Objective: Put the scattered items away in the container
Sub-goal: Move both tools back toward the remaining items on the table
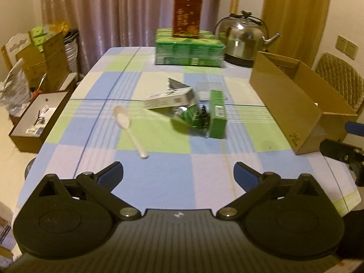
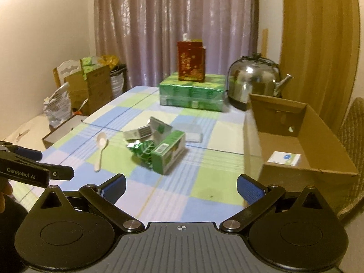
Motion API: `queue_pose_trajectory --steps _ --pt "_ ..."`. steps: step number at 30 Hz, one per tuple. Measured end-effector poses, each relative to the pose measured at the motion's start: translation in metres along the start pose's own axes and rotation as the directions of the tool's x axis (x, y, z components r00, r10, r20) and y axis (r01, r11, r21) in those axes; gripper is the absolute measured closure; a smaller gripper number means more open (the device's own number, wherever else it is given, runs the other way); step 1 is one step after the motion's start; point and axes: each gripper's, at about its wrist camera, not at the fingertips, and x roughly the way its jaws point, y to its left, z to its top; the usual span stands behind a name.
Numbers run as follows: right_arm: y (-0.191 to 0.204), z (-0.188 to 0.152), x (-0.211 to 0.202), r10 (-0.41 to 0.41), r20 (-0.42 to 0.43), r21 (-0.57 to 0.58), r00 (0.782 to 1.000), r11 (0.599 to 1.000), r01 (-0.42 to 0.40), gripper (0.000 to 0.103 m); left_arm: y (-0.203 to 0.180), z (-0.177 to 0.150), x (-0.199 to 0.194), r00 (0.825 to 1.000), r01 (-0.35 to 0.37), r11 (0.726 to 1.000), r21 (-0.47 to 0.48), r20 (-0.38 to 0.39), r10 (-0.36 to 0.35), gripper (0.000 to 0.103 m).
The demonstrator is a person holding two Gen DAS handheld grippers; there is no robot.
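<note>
A pile of scattered items lies mid-table: a green box (image 1: 218, 114) (image 2: 168, 151), a green foil packet (image 1: 184, 118) (image 2: 142, 150), a white-grey box (image 1: 168, 99) (image 2: 137, 133) and a clear plastic case (image 1: 208, 91) (image 2: 191, 132). A white plastic spoon (image 1: 129, 125) (image 2: 101, 146) lies to their left. An open cardboard box (image 1: 293, 104) (image 2: 302, 141) stands on the right, with a white card (image 2: 284, 158) inside. My left gripper (image 1: 178, 173) is open and empty, above the near table. My right gripper (image 2: 181, 187) is open and empty, beside the cardboard box.
At the table's far end a red carton (image 1: 187, 17) (image 2: 191, 61) stands on a green shrink-wrapped pack (image 1: 188, 50) (image 2: 192, 93), next to a steel kettle (image 1: 242, 38) (image 2: 254, 79). Boxes and bags (image 1: 43, 52) sit left of the table, a wicker chair (image 1: 341, 79) right.
</note>
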Motion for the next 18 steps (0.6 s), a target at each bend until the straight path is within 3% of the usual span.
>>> queue_pose_trajectory --steps 10,18 --pt "0.020 0.007 0.020 0.029 -0.020 -0.016 0.999 0.999 -0.030 0.002 0.032 -0.004 -0.004 1.000 -0.030 0.999 -0.038 -0.009 0.029 0.001" --pt "0.023 0.018 0.057 0.043 -0.043 -0.017 0.998 0.999 -0.044 0.002 0.039 0.001 0.013 0.999 -0.030 0.999 -0.026 -0.027 0.029 0.001"
